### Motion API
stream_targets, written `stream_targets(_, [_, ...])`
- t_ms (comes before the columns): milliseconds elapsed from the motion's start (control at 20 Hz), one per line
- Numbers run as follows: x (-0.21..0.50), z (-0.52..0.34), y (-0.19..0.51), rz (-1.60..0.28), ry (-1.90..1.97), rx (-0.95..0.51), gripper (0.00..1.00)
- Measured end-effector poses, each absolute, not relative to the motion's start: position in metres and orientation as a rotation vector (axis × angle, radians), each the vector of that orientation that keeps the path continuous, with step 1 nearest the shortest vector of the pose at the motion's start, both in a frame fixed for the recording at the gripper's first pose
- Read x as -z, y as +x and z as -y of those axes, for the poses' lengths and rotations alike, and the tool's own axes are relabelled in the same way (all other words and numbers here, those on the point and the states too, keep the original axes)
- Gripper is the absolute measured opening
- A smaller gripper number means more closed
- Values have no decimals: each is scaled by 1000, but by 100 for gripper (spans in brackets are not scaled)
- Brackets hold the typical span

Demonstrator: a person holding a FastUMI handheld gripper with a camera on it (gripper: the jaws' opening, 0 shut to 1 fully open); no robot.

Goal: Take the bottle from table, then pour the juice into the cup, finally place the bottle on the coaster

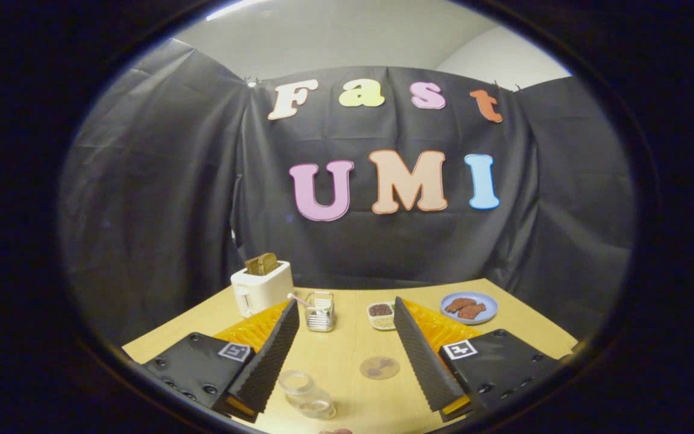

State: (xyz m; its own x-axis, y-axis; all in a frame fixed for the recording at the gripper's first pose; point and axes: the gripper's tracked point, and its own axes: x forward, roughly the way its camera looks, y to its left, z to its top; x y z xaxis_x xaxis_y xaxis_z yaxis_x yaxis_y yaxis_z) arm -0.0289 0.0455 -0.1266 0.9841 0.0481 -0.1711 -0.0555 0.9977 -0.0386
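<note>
My gripper [345, 304] is open and held above the wooden table [347, 355], with nothing between its fingers. A clear cup [306, 393] stands on the table low between the fingers, close to the left finger [268, 355]. To its right, also between the fingers, lies a round brownish coaster [379, 367]. Beyond the fingertips stands a small clear ribbed container [320, 312] with a pink straw. A small pinkish thing [335, 431] peeks in below the cup; I cannot tell what it is.
A white toaster [261, 289] with toast in it stands at the back left. A small dish of beans [381, 315] sits beyond the right finger. A blue plate [469, 307] with brown food lies at the back right. Black cloth walls the booth.
</note>
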Motion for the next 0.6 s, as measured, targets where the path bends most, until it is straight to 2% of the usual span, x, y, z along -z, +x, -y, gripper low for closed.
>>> stream_targets(400, [202,-64,-41,-292,-64,-72,98])
stream_targets(600, [206,-69,-37,-276,10,-65,98])
